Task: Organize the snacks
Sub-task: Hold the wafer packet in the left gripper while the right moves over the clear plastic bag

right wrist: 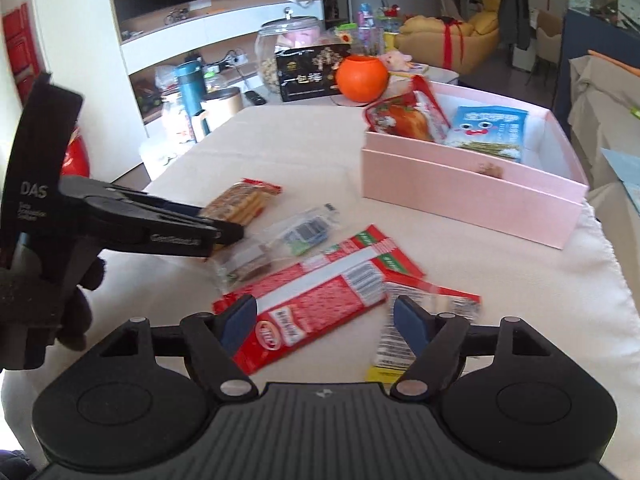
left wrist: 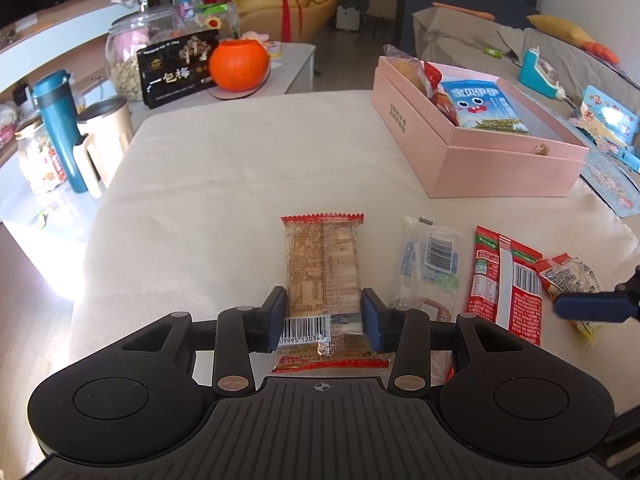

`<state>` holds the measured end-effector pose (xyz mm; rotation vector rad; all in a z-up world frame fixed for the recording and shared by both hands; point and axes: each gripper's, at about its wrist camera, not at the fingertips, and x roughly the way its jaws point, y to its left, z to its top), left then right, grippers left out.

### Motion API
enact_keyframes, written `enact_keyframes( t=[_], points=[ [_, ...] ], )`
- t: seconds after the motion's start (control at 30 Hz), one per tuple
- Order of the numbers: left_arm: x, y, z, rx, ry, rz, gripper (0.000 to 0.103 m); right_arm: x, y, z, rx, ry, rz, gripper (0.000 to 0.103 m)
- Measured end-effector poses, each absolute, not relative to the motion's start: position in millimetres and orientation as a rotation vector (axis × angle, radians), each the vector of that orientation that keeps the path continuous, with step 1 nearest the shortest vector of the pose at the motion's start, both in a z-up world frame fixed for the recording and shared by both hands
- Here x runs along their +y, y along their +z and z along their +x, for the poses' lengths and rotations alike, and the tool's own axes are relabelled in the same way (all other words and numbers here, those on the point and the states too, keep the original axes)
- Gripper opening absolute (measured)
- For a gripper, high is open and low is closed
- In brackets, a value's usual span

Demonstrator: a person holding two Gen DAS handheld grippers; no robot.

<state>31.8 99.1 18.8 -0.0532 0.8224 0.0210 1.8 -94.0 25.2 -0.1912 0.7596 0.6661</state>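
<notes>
Left wrist view: the left gripper (left wrist: 323, 314) is seen with its blue pads pressed against the two long sides of a cracker packet (left wrist: 322, 276), close to the packet's near, barcoded end. The jaws are narrowly set, clamped on that packet, which lies lengthwise along the fingers on the cream cloth (left wrist: 240, 168). Just to the packet's right a clear sachet (left wrist: 430, 264) is laid, then a long red packet (left wrist: 502, 284), then a small wrapped snack (left wrist: 570, 274), over which a blue pad of the other tool is seen at the frame's right edge. Bare cloth is left ahead of and to the left of the cracker packet, up to the pink box (left wrist: 480, 160), which stands open at the far right with a blue snack bag (left wrist: 484, 106) and other packets inside.

From the right wrist view, the right gripper (right wrist: 324, 322) is held with its jaws well apart; nothing is pressed by either pad. The red packet (right wrist: 320, 300) is seen below and between the fingers, and the small wrapped snack (right wrist: 432, 312) lies under the right finger; contact cannot be told. The left gripper (right wrist: 216, 236) is seen at the left, closed on the cracker packet (right wrist: 240, 200). The cloth's right edge falls away just beyond the box (right wrist: 472, 192). Crowded jars and cups are gathered past the far left edge.
</notes>
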Motion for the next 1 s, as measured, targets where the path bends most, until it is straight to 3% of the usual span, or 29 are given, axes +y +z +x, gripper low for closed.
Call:
enact_keyframes(
  t=[0.23,0.6,0.7,0.83,1.0],
  points=[
    [114.4,21.3,24.5,0.833,0.052,-0.059,0.045,-67.2,6.4,-24.6,0.629,0.656,-0.460,0.077],
    [127.2,22.7,16.9,0.821,0.091,-0.085,0.045,-118.2,30.0,17.3,0.705,0.510,-0.236,0.082],
    [122.6,22.0,13.4,0.823,0.128,-0.019,0.045,-100.2,35.3,30.6,0.794,0.629,-0.080,0.077],
    [126.1,22.4,4.7,0.824,0.141,-0.014,0.045,-61.4,22.7,52.9,0.881,0.663,-0.034,0.059],
    [127.6,22.6,-1.5,0.821,0.142,-0.024,0.045,-25.4,12.7,60.8,0.841,0.649,-0.129,0.058]
  ],
)
